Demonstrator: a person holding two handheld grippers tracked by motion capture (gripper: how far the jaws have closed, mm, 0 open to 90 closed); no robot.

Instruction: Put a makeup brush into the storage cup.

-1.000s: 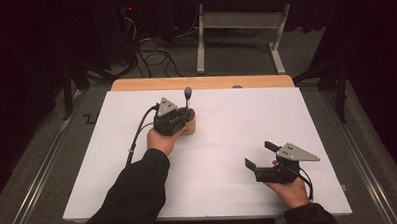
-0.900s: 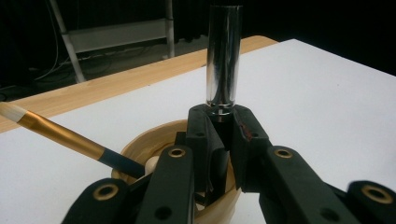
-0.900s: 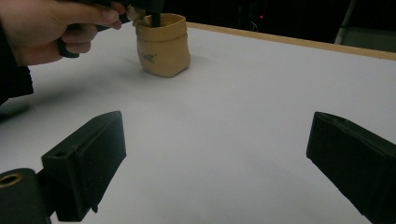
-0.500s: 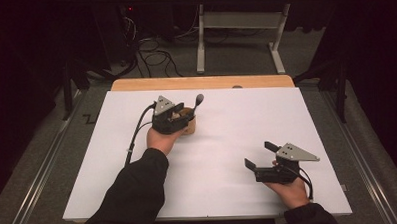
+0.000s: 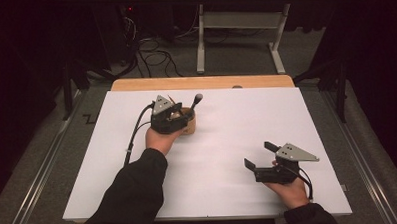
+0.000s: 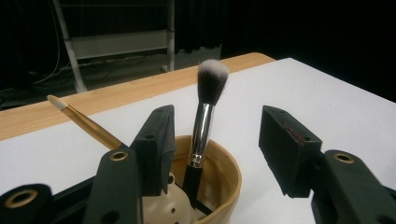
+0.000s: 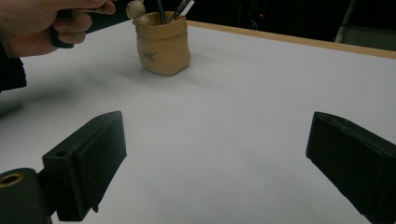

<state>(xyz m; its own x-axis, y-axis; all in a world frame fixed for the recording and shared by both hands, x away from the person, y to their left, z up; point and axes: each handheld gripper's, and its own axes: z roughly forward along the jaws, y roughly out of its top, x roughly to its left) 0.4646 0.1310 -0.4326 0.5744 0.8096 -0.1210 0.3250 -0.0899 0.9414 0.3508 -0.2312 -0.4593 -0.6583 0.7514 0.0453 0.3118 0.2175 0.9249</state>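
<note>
A tan pot stands on the white table top, left of centre and toward the back. A make-up brush with a black handle and a silver ferrule stands in it and leans right. My left gripper hovers just over the pot. In the left gripper view its jaws have just been opening; the brush rises between them, and neither pad touches it. My right gripper rests open near the front right, with bare table between its jaws. The right gripper view has the pot far off.
A thin gold-handled brush and a pale figure also sit in the pot. A wooden strip runs along the table's far edge. Beyond it are cables and a metal stand on the floor.
The brush stood upright in the left gripper's grip; it has tipped right and now leans in the pot, let go. The left jaws have parted. The right hand has kept still.
</note>
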